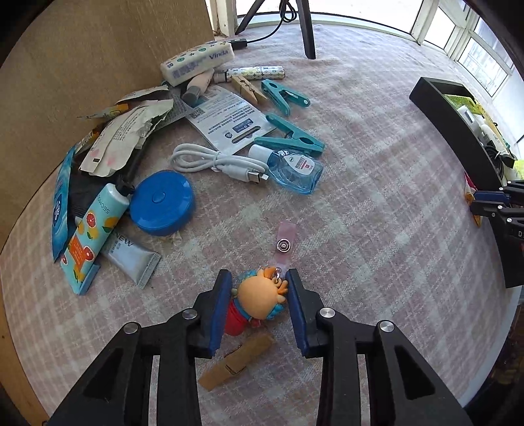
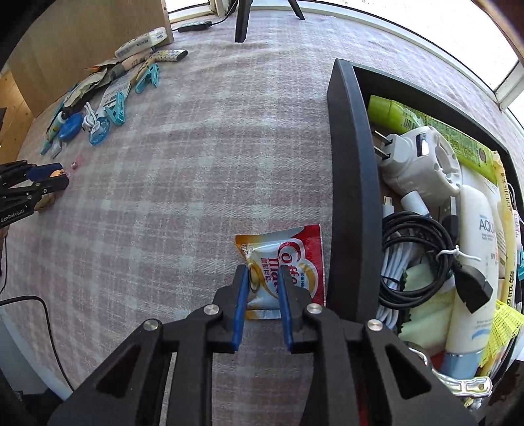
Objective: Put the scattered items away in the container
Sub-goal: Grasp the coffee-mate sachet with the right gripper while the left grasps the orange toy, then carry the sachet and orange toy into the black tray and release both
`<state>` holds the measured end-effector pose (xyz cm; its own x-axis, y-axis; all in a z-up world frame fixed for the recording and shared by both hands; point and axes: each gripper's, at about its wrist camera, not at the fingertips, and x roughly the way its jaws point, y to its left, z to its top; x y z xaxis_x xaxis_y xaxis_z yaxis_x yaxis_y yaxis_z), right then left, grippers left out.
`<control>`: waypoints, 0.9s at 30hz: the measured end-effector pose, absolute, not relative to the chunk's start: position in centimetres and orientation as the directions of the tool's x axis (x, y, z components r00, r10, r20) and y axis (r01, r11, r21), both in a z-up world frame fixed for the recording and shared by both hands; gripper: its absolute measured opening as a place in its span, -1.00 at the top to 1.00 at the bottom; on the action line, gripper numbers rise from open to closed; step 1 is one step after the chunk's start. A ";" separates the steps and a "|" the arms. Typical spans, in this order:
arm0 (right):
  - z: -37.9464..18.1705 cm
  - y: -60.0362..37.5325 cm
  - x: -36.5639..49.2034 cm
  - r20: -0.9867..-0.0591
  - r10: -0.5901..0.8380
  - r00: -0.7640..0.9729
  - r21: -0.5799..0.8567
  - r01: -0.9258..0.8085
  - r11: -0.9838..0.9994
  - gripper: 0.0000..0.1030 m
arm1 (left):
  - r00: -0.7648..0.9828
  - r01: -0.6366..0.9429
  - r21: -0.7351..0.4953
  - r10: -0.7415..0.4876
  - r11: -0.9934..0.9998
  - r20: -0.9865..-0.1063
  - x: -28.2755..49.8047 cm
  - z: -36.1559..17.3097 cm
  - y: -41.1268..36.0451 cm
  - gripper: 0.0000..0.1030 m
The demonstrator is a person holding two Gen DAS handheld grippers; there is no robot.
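Note:
My left gripper [image 1: 259,285] has its blue pads on either side of an orange cartoon figure keychain [image 1: 260,300] that lies on the plaid cloth; the pads touch or nearly touch its head. Its pink strap with a metal snap [image 1: 284,244] stretches ahead. My right gripper [image 2: 262,278] straddles a red and white coffee creamer sachet [image 2: 285,262] lying next to the black container [image 2: 347,183]; its jaws stand slightly apart around a ridge of the sachet. The container holds a white charger [image 2: 422,160], a black cable [image 2: 416,259] and a white tube [image 2: 475,262].
A pile of items lies at the far left: blue tape measure [image 1: 162,208], white cable [image 1: 213,162], clear blue bottle [image 1: 294,170], teal clips [image 1: 288,134], hand cream tube [image 1: 95,232], tissue pack [image 1: 196,62]. A wooden clothespin [image 1: 235,363] lies under my left gripper. A tripod leg [image 1: 306,29] stands behind.

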<state>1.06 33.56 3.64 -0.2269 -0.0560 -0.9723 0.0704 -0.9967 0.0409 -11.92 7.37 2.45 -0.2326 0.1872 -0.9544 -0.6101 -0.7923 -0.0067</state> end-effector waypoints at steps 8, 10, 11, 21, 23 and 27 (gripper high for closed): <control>5.3 34.3 0.0 -0.951 -0.163 -0.261 0.160 0.034 -0.987 0.93 | -0.259 -0.580 -0.032 0.221 -0.814 -0.940 -11.8 4.0 6.1 0.45; 6.2 34.3 -0.3 -0.941 -0.191 -0.279 0.191 0.030 -0.981 0.94 | -0.264 -0.569 -0.043 0.232 -0.821 -0.936 -11.8 4.6 5.7 0.45; 6.6 34.3 -0.3 -0.935 -0.205 -0.289 0.206 0.027 -0.978 0.95 | -0.269 -0.562 -0.048 0.237 -0.826 -0.934 -11.8 4.9 5.5 0.45; 11.8 34.1 1.0 -0.868 -0.274 -0.413 0.285 0.037 -0.958 0.95 | -0.303 -0.556 -0.115 0.330 -0.823 -0.894 -11.4 9.2 5.7 0.45; 13.0 34.7 1.2 -0.855 -0.275 -0.439 0.291 0.033 -0.956 0.95 | -0.303 -0.566 -0.133 0.355 -0.814 -0.885 -11.5 9.9 7.2 0.45; 15.3 37.4 1.6 -0.839 -0.237 -0.489 0.273 -0.001 -0.962 0.95 | -0.297 -0.609 -0.158 0.409 -0.777 -0.863 -10.9 11.8 10.3 0.45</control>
